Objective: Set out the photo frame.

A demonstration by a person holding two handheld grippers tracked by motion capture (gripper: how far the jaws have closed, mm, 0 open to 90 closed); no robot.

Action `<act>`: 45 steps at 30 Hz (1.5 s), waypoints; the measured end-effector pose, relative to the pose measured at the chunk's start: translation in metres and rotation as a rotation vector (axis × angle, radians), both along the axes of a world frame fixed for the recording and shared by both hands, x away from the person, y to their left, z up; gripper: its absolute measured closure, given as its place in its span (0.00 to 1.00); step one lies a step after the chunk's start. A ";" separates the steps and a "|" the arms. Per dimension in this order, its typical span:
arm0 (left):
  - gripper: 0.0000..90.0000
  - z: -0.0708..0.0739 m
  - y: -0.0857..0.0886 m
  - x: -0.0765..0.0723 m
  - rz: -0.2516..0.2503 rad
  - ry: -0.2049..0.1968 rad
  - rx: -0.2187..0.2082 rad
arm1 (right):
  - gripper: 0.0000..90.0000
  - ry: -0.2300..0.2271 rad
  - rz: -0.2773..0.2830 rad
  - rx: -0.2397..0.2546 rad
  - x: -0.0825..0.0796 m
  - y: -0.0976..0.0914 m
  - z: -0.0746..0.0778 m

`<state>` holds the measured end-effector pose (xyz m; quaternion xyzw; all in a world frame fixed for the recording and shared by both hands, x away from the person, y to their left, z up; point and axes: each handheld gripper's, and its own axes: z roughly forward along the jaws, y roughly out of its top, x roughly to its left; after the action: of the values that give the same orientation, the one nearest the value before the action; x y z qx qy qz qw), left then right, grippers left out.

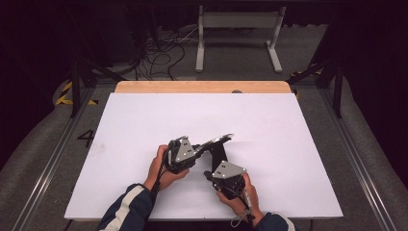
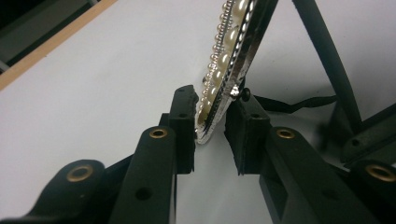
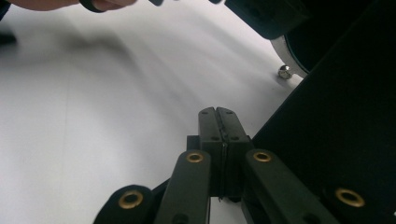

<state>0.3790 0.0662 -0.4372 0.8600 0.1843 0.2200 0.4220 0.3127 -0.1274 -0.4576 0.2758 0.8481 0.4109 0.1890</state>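
Note:
A picture frame (image 1: 219, 139) with a silver rim and a row of pearl beads (image 2: 229, 51) is held tilted above the white table top (image 1: 144, 125). My left gripper (image 1: 204, 146) is shut on the frame's lower edge (image 2: 208, 133), one pad on the beaded face and one on the back. The frame's black back stand (image 1: 219, 153) slopes down toward my right gripper (image 1: 210, 174). In the right gripper view the right gripper (image 3: 218, 114) has its jaws pressed together beside the black stand panel (image 3: 336, 121). I cannot tell whether anything thin is pinched there.
A wooden strip (image 1: 202, 86) runs along the table's far edge. Beyond it, a white metal stand (image 1: 235, 21) and loose cables (image 1: 159, 53) lie on the grey floor. White surface spreads wide to both sides of the hands.

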 end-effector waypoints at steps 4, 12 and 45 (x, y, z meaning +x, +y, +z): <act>0.81 -0.003 -0.003 0.002 -0.001 0.007 0.000 | 1.00 0.003 0.006 0.004 -0.001 -0.002 0.000; 0.87 -0.002 -0.003 0.000 -0.020 -0.012 0.032 | 1.00 0.009 -0.006 0.003 -0.001 -0.009 0.002; 0.88 -0.006 -0.001 -0.004 -0.011 -0.004 0.076 | 1.00 -0.029 -0.068 -0.044 -0.003 -0.002 -0.005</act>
<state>0.3753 0.0657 -0.4434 0.8760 0.1703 0.2262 0.3905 0.3100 -0.1299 -0.4624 0.2943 0.8444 0.3892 0.2211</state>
